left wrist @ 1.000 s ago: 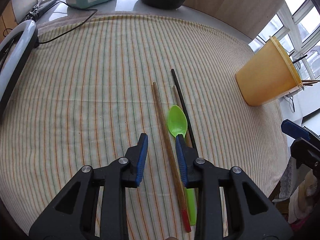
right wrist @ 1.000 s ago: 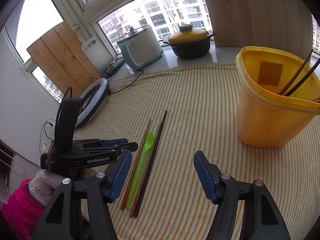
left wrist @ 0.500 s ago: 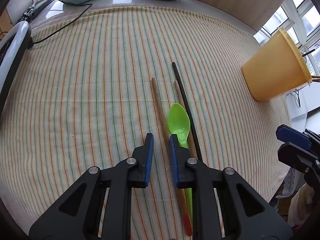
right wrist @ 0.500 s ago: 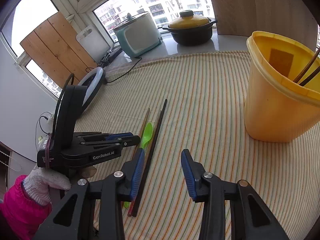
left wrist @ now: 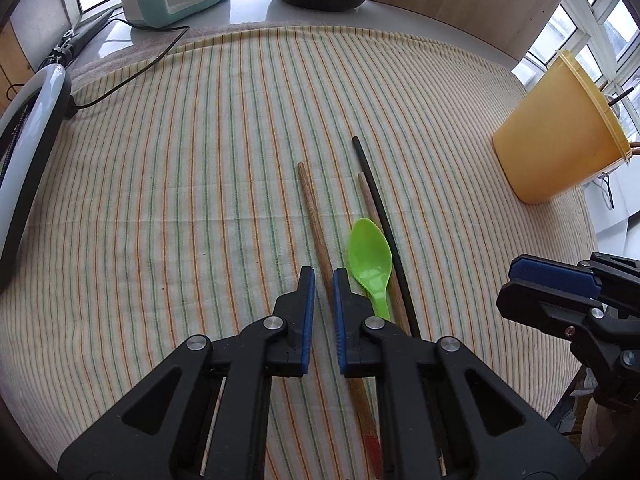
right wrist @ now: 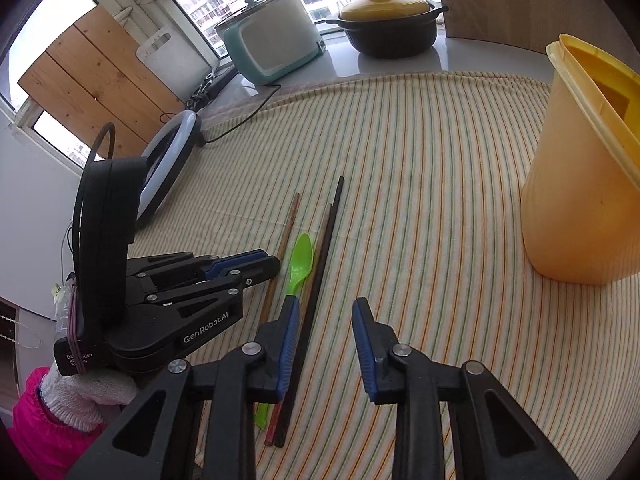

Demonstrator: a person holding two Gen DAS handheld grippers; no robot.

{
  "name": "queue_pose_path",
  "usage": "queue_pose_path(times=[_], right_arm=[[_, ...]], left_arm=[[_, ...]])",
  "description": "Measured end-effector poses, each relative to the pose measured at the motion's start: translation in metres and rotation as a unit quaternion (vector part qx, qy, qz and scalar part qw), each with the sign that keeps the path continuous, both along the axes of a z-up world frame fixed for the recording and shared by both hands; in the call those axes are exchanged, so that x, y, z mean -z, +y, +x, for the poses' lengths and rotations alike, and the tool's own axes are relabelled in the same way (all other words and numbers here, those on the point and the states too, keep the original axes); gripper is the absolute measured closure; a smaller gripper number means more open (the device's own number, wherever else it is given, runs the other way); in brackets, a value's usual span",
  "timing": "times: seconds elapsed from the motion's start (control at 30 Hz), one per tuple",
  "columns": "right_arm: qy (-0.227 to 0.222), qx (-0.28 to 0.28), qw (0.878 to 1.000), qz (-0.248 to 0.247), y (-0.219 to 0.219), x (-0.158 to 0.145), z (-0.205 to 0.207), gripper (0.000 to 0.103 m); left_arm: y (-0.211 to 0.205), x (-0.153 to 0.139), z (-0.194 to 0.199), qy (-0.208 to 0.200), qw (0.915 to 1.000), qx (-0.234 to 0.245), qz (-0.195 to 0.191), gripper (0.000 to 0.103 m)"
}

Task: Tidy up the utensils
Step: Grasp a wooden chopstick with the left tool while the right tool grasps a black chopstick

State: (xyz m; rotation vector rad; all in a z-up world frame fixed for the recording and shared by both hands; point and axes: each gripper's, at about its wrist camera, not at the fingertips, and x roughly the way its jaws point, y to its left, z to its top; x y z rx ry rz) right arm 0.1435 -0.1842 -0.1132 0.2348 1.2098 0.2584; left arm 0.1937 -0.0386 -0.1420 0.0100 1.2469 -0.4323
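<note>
On striped tablecloth [left wrist: 180, 200], left gripper [left wrist: 323, 280] was closing round brown chopstick [left wrist: 312, 208] (pads not yet pressing). Right gripper [right wrist: 324, 312] was closing over black chopstick [right wrist: 326, 240], green spoon [right wrist: 301, 258] beside; yellow tub [right wrist: 576, 208] probably destination.

Bare striped cloth [left wrist: 192, 208] beside chopsticks [left wrist: 316, 220]

Bright window daylight, sharp focus, strong fisheye bending at edges.
</note>
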Motion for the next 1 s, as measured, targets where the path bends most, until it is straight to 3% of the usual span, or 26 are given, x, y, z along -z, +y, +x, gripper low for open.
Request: queue_pose_path(times=[0.17,0.6,1.0], right_arm=[[0.012,0.010,1.000,-0.018,0.002,0.009,0.009,0.081],[0.050,0.015,0.998,-0.027,0.011,0.029,0.035,0.086],[0.066,-0.004,0.996,-0.060,0.035,0.047,0.049,0.092]], left_arm=[[-0.003,0.006,0.002,0.018,0.9996,-0.011,-0.021,0.095],[0.014,0.006,0.002,-0.004,0.9999,-0.010,0.013,0.097],[0.035,0.009,-0.001,0.009,0.9994,-0.029,-0.017,0.097]])
